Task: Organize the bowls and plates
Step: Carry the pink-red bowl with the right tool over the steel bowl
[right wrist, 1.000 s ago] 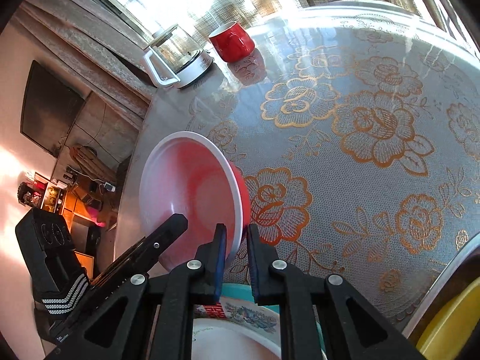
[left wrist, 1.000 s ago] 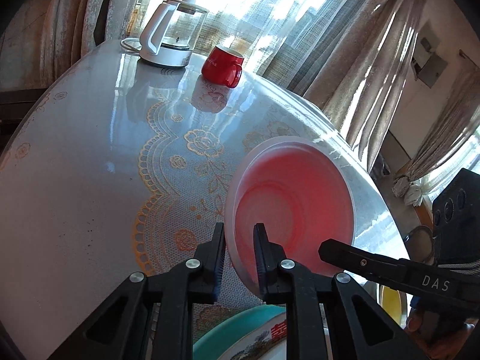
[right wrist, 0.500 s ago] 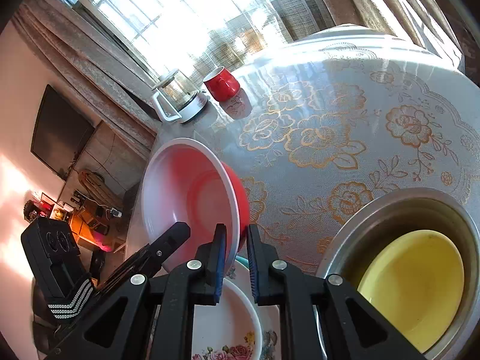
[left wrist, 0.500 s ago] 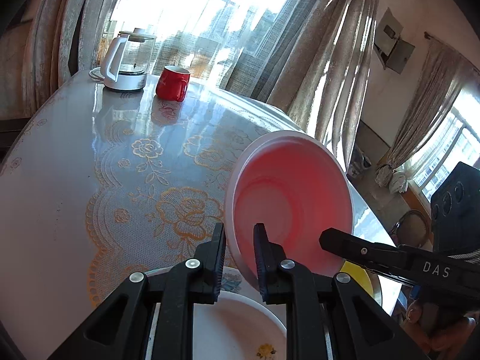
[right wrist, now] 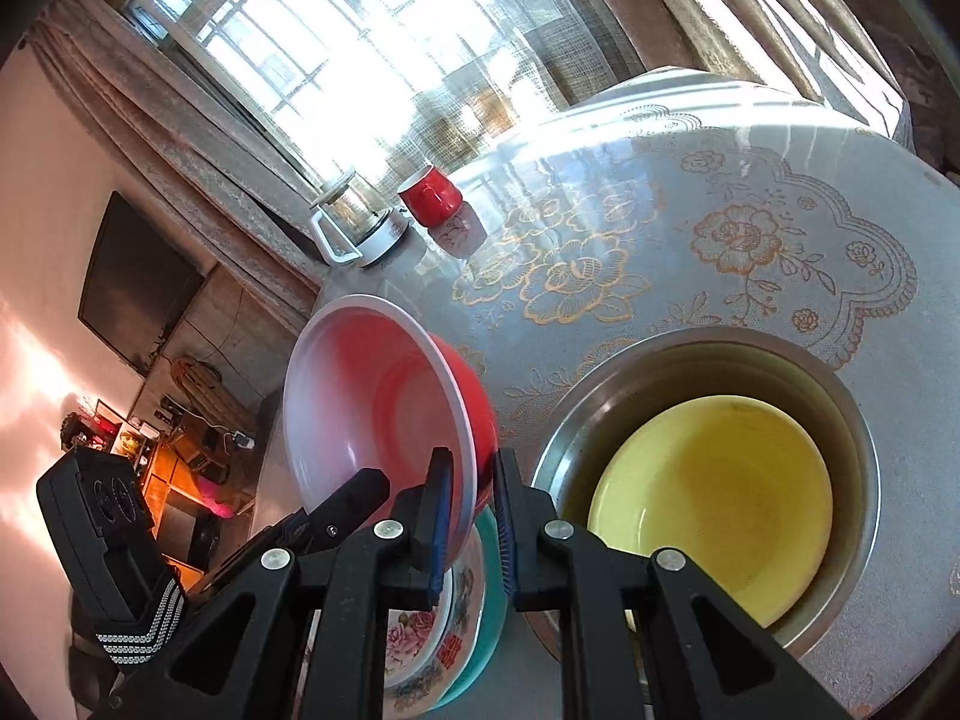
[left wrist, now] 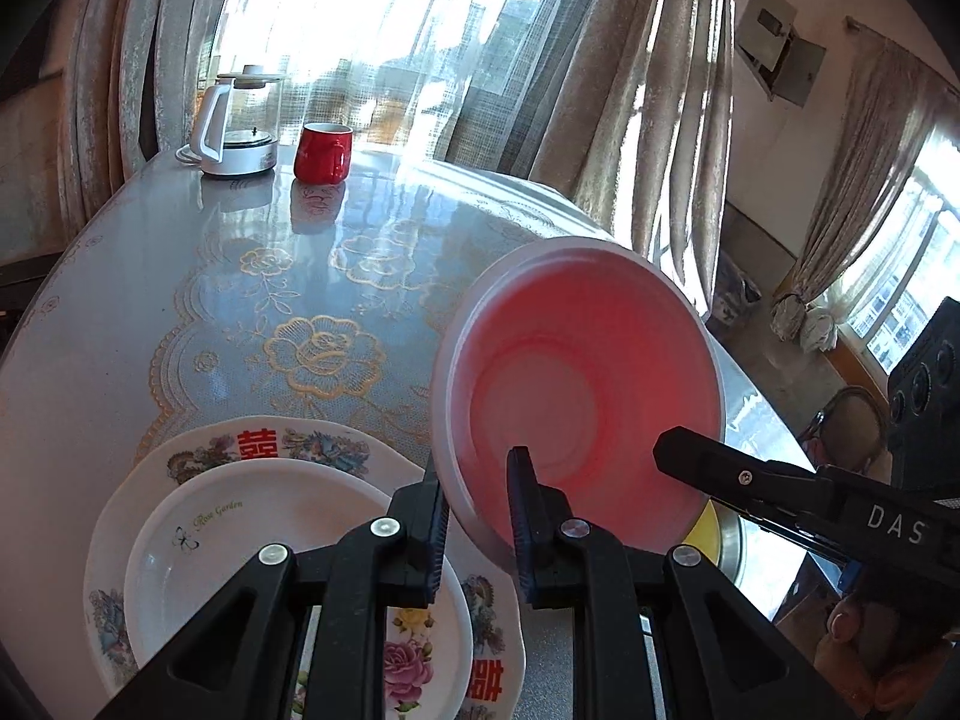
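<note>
Both my grippers pinch the red bowl's rim: my left gripper at its 7 o'clock edge, my right gripper opposite. The red bowl hangs tilted above the stacked plates, with the yellow bowl at my 3 o'clock.

Red mug stands beside the glass kettle at the desk's far edge, curtains hanging behind, sunlit.
</note>
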`<state>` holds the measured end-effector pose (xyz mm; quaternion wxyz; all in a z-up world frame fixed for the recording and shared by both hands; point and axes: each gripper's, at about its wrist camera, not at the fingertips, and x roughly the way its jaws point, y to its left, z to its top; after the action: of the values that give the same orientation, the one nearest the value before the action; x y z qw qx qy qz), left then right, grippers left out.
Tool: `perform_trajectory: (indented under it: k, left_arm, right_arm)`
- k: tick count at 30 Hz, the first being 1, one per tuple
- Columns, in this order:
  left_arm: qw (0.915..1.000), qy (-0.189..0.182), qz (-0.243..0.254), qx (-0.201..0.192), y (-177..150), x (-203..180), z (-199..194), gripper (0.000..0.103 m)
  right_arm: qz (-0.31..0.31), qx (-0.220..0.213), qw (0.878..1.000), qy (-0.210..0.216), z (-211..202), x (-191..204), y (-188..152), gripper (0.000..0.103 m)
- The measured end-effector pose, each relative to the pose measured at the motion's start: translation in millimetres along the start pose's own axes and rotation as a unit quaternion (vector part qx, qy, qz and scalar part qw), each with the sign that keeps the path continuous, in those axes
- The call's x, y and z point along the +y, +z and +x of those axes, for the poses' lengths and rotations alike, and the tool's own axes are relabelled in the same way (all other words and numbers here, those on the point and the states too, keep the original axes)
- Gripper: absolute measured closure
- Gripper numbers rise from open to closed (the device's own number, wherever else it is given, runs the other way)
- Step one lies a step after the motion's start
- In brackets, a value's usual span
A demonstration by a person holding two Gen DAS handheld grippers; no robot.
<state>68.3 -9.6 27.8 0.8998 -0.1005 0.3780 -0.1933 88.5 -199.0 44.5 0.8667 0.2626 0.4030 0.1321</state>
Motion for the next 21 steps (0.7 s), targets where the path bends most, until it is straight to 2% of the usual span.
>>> perform_trajectory:
  k: [21]
  left_arm:
    - [0.9977,-0.015,0.051,0.040,-26,-62,25,0.084]
  right_arm:
    - [0.046,-0.021,0.998,-0.027,-42,-57,-17,0.088]
